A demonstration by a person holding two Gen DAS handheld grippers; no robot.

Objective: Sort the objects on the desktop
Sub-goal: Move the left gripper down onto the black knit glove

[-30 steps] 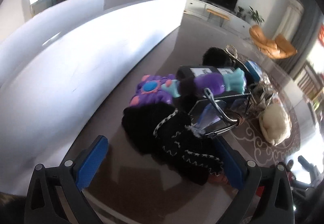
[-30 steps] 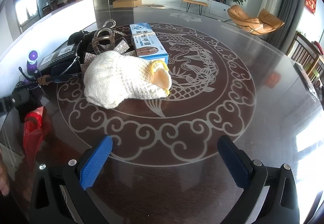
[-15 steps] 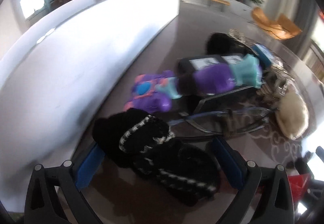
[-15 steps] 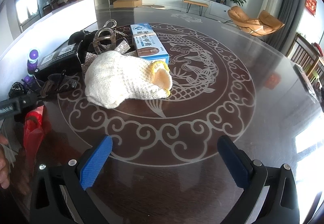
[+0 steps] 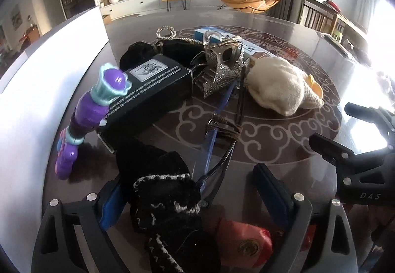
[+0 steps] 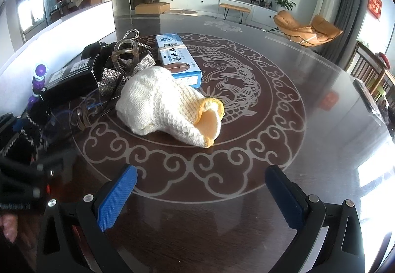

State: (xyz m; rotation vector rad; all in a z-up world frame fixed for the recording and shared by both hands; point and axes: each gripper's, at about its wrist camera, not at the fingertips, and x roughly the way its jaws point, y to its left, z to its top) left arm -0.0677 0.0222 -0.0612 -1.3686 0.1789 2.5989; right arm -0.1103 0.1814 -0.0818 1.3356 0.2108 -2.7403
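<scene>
Black knit glove (image 5: 170, 201), white-stitched, lies at the left end of the clutter and now sits between the pads of the left gripper (image 5: 195, 199). A second ago the gripper stood further left along the white board; it has since slid right and rolled upright over the glove. Jaws wide but closing; pads not yet pressing the wool. Judgement: pick of the glove is starting, first sort step. Right of it: purple toy (image 5: 84, 115), black box (image 5: 148, 90), glasses (image 5: 222, 139), cream knit hat (image 6: 167, 107), blue box (image 6: 177, 60). Right gripper (image 6: 201, 195) hovers open and empty over bare desk (image 6: 284, 149), unchanged.
</scene>
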